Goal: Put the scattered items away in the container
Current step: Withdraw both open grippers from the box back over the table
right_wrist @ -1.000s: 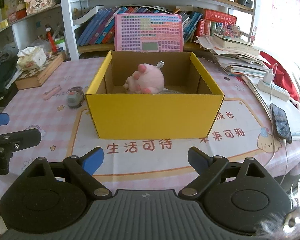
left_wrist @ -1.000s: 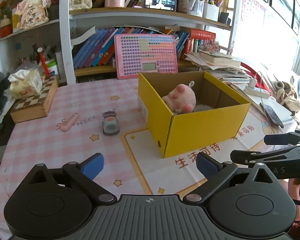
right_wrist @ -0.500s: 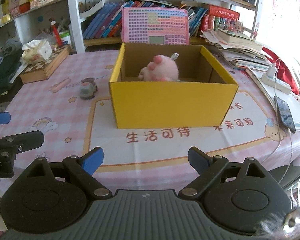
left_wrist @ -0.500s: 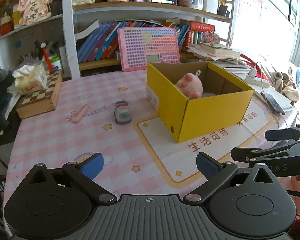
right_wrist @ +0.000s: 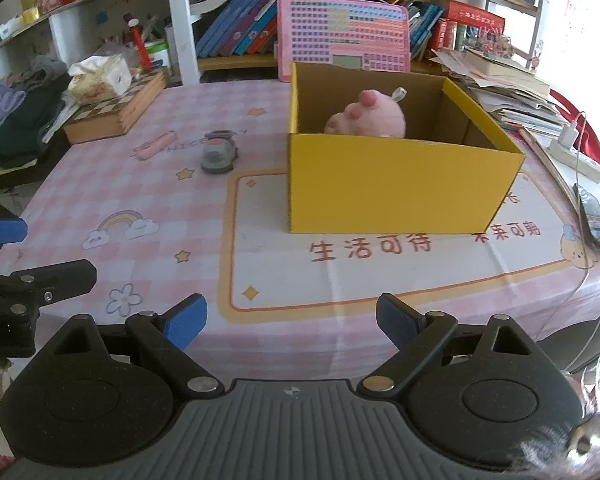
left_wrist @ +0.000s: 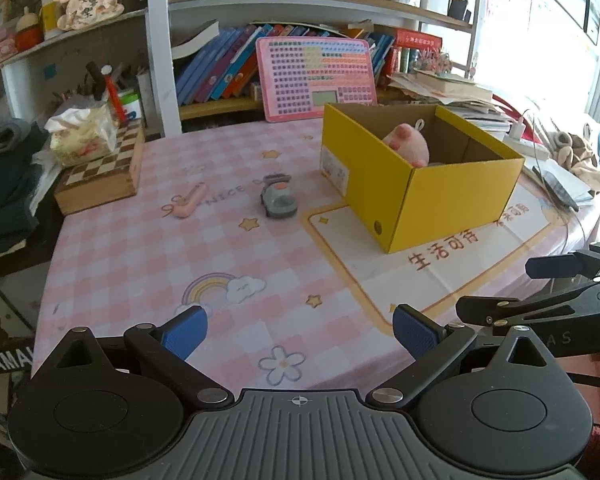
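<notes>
Sitting inside yellow box [right_wrist: 400,188]: pink plush [right_wrist: 374,120]; box open-topped.

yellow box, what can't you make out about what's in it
- Box floor: right wrist view, hidden behind the near wall.
- Pink plush: lower half hidden by that wall.
- Grey thing beside the plush: left wrist view, only a sliver above the rim, unidentifiable.

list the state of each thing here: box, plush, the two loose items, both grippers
yellow box: open-topped, upright on the tablecloth
pink plush: inside the box
grey toy car: on the tablecloth, outside the box
pink pen-like item: lying flat, outside the box
left gripper: open, empty
right gripper: open, empty
</notes>
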`<move>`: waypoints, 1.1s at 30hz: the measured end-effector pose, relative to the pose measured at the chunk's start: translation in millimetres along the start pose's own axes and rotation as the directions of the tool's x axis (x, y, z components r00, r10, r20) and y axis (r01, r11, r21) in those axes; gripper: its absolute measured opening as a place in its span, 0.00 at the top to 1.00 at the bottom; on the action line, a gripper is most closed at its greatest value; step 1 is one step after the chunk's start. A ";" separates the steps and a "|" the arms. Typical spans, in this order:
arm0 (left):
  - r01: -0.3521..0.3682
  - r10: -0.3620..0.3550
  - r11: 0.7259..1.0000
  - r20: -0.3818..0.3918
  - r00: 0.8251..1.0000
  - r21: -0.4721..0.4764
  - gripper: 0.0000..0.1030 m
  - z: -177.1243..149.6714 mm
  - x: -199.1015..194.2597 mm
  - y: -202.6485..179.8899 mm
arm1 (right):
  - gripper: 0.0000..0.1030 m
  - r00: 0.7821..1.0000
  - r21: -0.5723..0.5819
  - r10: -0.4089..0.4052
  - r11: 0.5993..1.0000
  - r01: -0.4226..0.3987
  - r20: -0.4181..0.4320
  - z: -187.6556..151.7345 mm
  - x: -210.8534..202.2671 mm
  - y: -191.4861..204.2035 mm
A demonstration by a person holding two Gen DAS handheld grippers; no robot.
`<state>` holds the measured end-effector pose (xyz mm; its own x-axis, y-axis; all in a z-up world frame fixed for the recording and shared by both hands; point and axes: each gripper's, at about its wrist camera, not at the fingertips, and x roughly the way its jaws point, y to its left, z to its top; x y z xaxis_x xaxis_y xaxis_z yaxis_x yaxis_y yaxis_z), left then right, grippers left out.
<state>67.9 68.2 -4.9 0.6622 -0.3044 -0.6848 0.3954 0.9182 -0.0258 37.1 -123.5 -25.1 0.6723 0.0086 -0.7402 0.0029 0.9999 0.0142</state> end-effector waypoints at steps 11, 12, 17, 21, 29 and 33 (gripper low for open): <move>-0.041 0.041 0.999 0.001 0.999 -0.022 0.02 -10.5 -12.6 27.1 | 0.11 0.999 -0.048 0.035 0.998 -0.035 0.008 2.5 2.6 35.3; -0.045 0.045 0.999 0.003 0.999 -0.025 0.02 -11.3 -13.9 29.9 | 0.11 0.999 -0.054 0.038 0.998 -0.038 0.010 3.3 2.5 38.8; -0.057 0.057 0.998 0.008 0.998 -0.041 0.02 -13.9 -17.6 40.8 | 0.11 0.998 -0.083 0.056 0.995 -0.054 0.020 7.6 2.6 54.3; -0.059 0.060 0.997 0.012 0.998 -0.052 0.02 -13.8 -18.7 45.7 | 0.11 0.998 -0.110 0.069 0.992 -0.067 0.015 8.9 3.8 64.1; -0.022 0.023 0.996 0.016 1.000 -0.085 0.02 -11.1 -11.6 54.6 | 0.13 0.995 -0.151 0.095 0.984 -0.093 0.004 17.4 15.7 71.1; -0.034 0.036 0.992 0.013 0.999 -0.123 0.02 -7.5 -1.7 62.6 | 0.14 0.993 -0.196 0.114 0.974 -0.115 -0.016 23.9 28.2 76.6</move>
<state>86.7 128.1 -10.8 0.6843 -0.2743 -0.6757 0.2908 0.9523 -0.0920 74.0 -46.9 -28.8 0.6567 0.1224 -0.7442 -0.2190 0.9752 -0.0329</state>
